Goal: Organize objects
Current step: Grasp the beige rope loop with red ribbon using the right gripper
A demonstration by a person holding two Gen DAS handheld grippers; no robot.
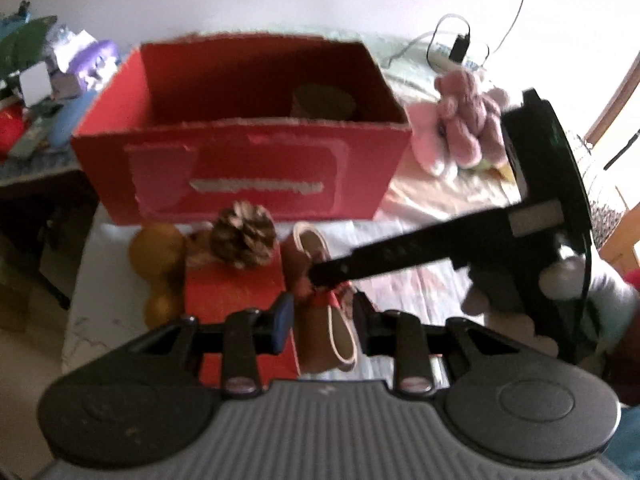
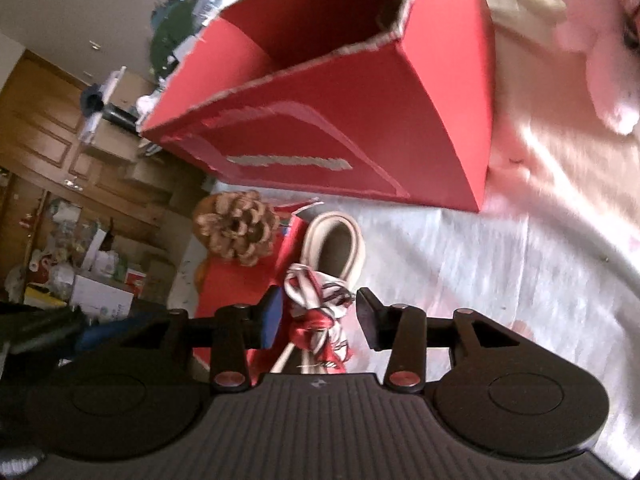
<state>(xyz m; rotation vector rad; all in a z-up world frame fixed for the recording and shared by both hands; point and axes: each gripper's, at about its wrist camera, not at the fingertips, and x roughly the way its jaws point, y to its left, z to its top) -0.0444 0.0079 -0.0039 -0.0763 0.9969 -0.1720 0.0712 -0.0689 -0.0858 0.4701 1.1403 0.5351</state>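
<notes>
The brown bag [image 1: 320,320], with its cream trim and a red-and-white scarf [image 2: 320,316] knotted on its handle, lies on the white table [image 1: 420,288] in front of the red cardboard box [image 1: 248,168], its long axis running away from both cameras toward the box. The right claw [image 2: 316,316] is the nearer one: it hangs over the scarf knot with its jaws wide apart on either side, the pads clear of the cloth, gripping nothing. The left claw [image 1: 322,320] straddles the bag body lower down, jaws part open; whether its pads press on the bag cannot be told through the blur. A pine cone [image 1: 242,236] sits just left of the bag. The box front has a torn label; no writing is legible.
</notes>
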